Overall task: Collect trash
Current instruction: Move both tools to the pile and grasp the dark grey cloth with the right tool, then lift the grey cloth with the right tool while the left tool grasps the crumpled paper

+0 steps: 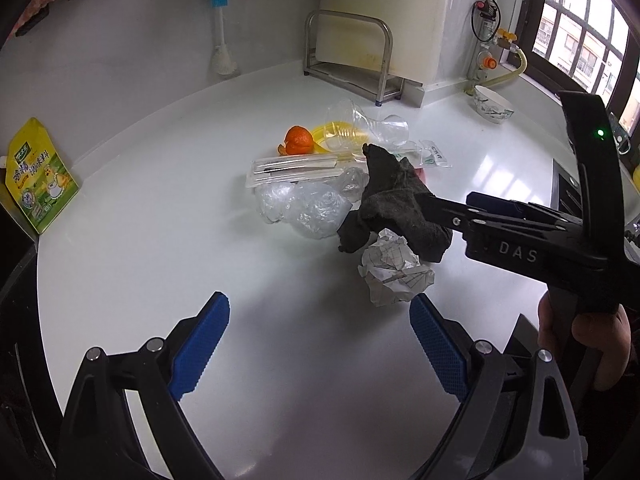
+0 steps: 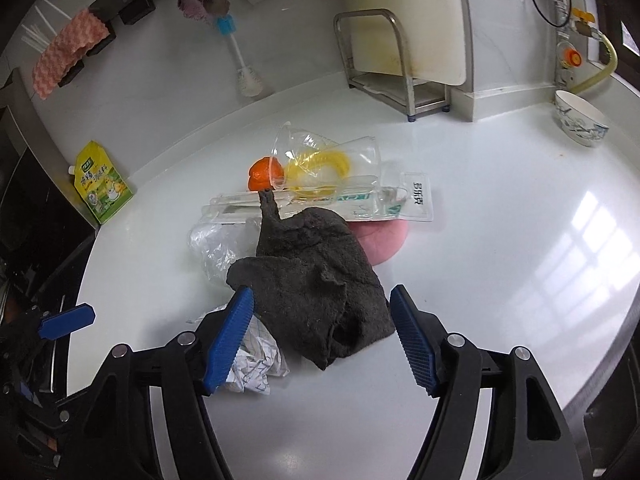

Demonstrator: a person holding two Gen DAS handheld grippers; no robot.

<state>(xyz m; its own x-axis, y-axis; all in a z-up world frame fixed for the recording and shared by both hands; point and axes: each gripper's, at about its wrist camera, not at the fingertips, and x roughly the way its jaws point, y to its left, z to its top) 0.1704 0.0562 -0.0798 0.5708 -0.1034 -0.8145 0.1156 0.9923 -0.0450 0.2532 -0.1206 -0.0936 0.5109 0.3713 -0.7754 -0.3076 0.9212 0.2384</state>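
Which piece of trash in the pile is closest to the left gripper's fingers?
The crumpled white paper ball, lying just beyond the open left gripper. The plastic bag, clear packaging and orange peel all sit farther back.

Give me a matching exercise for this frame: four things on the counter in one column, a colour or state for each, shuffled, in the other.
Things:
1. cloth
2. paper
3. bowl
4. seasoning pouch

Descriptions:
A. crumpled, white with printed lines
B. yellow-green, standing at the wall
C. dark grey, between the right gripper's open fingers
D. white with a dark pattern, upright

Pairs: 1-C, 2-A, 3-D, 4-B
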